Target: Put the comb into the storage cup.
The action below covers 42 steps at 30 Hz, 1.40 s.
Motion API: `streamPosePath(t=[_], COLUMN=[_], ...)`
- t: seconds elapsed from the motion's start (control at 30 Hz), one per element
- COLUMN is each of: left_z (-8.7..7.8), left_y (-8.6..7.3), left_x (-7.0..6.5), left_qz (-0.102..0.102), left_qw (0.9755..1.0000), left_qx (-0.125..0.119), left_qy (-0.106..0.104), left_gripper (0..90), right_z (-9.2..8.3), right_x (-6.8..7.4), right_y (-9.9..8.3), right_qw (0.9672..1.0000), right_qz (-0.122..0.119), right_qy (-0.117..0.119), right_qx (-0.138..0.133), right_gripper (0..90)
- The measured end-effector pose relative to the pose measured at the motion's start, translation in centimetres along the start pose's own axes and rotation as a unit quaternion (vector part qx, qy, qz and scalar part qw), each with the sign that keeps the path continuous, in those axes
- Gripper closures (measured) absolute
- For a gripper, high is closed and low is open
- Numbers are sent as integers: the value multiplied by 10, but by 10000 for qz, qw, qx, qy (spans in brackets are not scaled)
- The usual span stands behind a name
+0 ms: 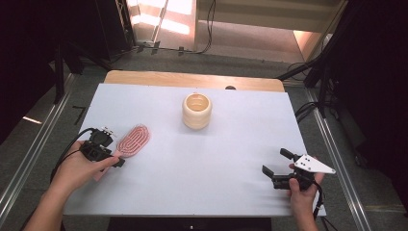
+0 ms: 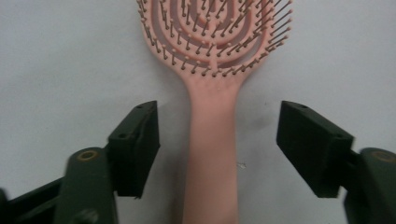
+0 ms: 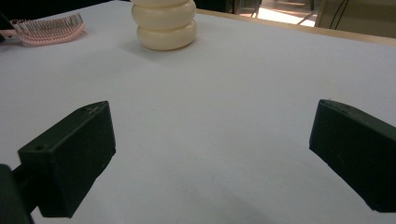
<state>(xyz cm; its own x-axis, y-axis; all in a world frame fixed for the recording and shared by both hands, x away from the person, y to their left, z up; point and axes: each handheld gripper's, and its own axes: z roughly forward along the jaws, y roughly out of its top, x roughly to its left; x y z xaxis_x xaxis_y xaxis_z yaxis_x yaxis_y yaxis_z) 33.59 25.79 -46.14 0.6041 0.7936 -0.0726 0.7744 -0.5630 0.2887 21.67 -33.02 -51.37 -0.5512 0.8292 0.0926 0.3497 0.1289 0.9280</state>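
Left gripper (image 2: pixel 217 144) low over table (image 1: pixel 231 144), near left edge; jaws spread, one each side of hairbrush (image 2: pixel 212 116) handle, gaps visible both sides, pads not touching it

Hairbrush pink, flat on table, bristles up, head pointing away from left gripper toward table middle

Right gripper (image 1: pixel 276 166) held near right front corner, jaws spread wide, nothing between them, aimed across bare table

Cream ribbed cup (image 1: pixel 197 110) upright at table centre-rear, well apart from both grippers, beside hairbrush head but not touching

A dim recording lab: white-covered table (image 1: pixel 192 154) amid black curtains (image 1: pixel 29 57), metal floor rails (image 1: pixel 33 149) and trailing cables (image 1: pixel 209 29).
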Motion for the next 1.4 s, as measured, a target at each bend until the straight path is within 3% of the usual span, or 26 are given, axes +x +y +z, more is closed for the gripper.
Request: streamPosePath(t=[0.13,0.37,0.5,0.77,0.93,1.4], left_z=[2,3,4,6,6,4], left_y=[1,5,6,7,8,6], left_x=[1,1,-2,-8,-8,-7], left_qz=[1,-15,92,248,353,508], left_qw=[9999,9999,9995,9983,9980,9976], left_qx=[101,141,162,198,264,100], left_qy=[-4,97,261,485,447,462], left_gripper=[490,587,643,670,705,712], right_z=[0,0,0,1,1,0], right_x=[0,0,0,0,0,0], right_y=[0,0,0,0,0,0], right_qw=[10000,10000,10000,10000,10000,10000], right_qz=[-10,-4,0,-35,-25,-1], right_qy=[2,-3,-8,-3,-8,-26], right_qx=[0,6,7,19,25,35], right_gripper=[0,0,0,0,0,0])
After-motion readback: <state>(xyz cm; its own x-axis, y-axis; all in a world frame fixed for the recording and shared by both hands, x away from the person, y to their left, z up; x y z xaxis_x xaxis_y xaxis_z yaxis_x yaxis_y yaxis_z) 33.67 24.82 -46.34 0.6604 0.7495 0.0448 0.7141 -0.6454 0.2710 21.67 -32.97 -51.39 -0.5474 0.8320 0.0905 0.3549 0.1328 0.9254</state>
